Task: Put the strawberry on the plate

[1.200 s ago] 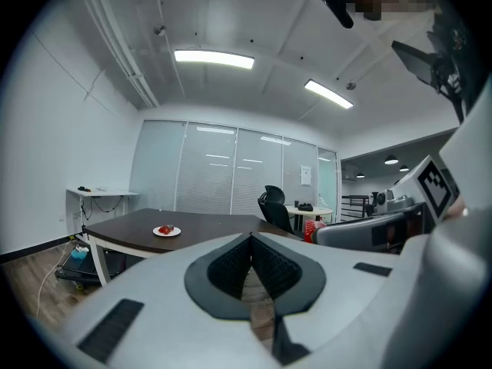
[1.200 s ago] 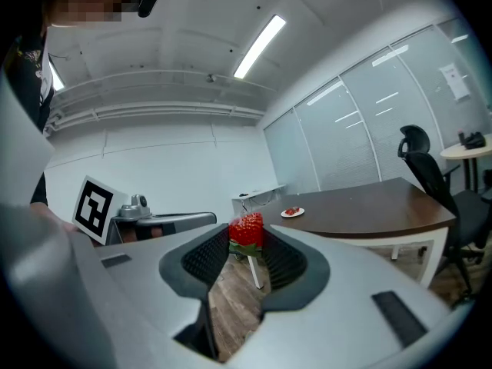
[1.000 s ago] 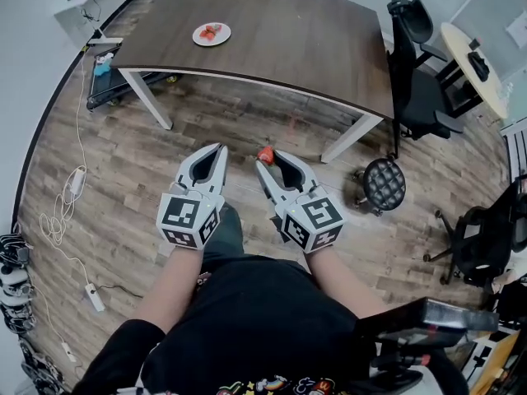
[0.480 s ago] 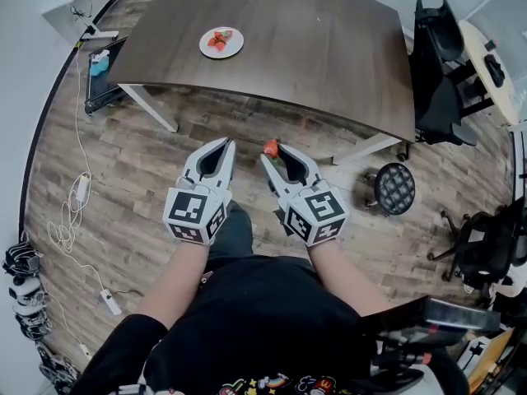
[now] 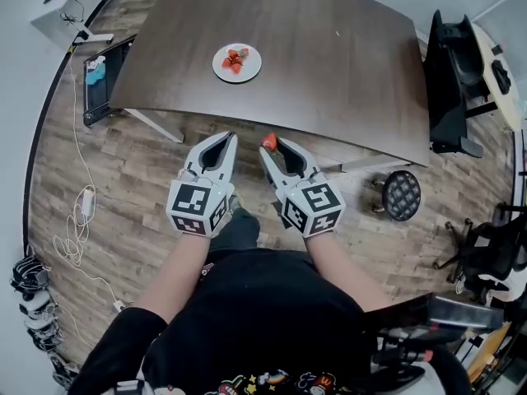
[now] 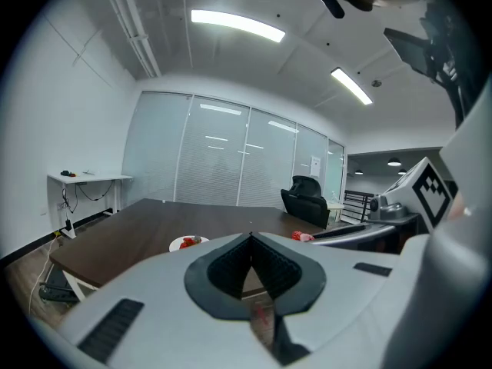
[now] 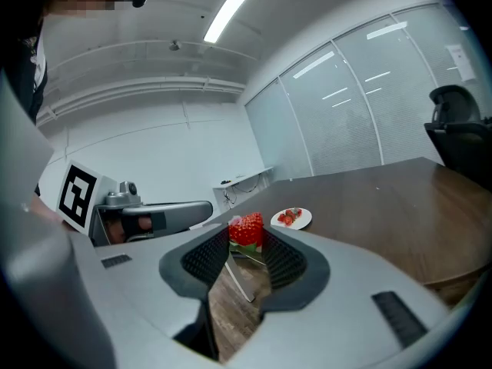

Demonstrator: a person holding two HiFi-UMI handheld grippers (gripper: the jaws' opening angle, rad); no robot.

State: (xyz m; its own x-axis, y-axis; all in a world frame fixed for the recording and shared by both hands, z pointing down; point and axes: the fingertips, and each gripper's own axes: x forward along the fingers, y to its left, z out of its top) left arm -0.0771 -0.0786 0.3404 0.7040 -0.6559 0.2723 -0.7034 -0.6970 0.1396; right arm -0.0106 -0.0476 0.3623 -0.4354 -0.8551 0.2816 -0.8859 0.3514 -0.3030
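My right gripper (image 5: 272, 144) is shut on a red strawberry (image 5: 269, 141), held just short of the table's near edge; in the right gripper view the strawberry (image 7: 246, 229) sits between the jaw tips. A white plate (image 5: 237, 62) with several strawberries on it lies on the dark brown table (image 5: 329, 64), ahead and to the left; the plate (image 7: 292, 218) shows small beyond the held berry. My left gripper (image 5: 228, 141) is shut with nothing in it, level beside the right one. In the left gripper view the plate (image 6: 188, 243) peeks over the jaws.
A black office chair (image 5: 457, 81) stands at the table's right end and a round black stool (image 5: 401, 194) on the wood floor to the right. Cables (image 5: 78, 212) trail on the floor at left. A white desk (image 5: 70, 2) stands at the far left.
The table and plate have come closer and lower in the head view; both grippers, the right one still holding the strawberry, now reach the table's near edge.
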